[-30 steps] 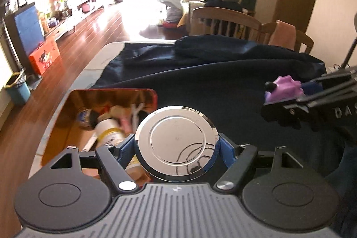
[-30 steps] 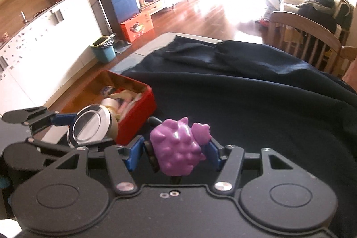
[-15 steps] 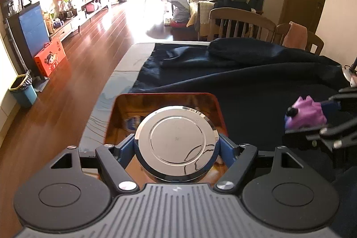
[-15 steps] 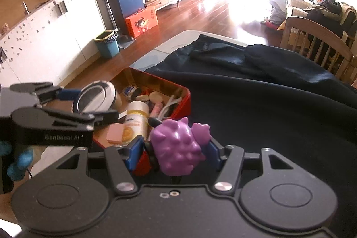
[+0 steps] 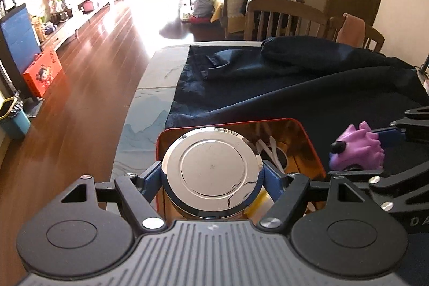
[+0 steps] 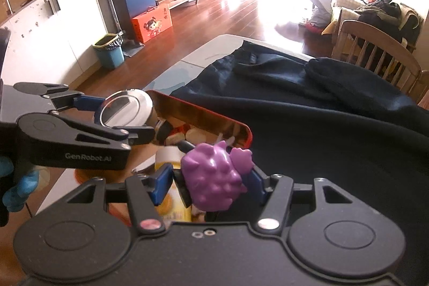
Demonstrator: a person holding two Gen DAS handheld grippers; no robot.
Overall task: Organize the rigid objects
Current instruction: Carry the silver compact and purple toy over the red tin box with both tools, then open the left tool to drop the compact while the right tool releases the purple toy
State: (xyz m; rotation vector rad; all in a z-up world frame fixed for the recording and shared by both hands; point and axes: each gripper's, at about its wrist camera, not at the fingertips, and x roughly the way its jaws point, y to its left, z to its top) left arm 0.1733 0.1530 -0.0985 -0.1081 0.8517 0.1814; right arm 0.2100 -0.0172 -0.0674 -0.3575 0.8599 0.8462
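Over the red tin point(image 6: 236, 126), already part-filled with small items, left gripper point(image 5: 212, 177) clamps a chrome-lidded jar point(image 5: 211, 170) and right gripper point(image 6: 207, 182) clamps a purple toy point(image 6: 214, 180), both seemingly unplaced

I've got the chrome-lidded jar point(image 5: 211, 173) pinched w/ its shiny round lid facing my left cam, hanging over the red tin point(image 5: 308, 137). Tin's open, gold inside, sitting at the edge of the dark cloth, packed w/ small bits incl. a yellow-white bottle point(image 6: 167, 157). Purple spiky toy point(image 6: 214, 178) is clamped above the tin's near-right corner.
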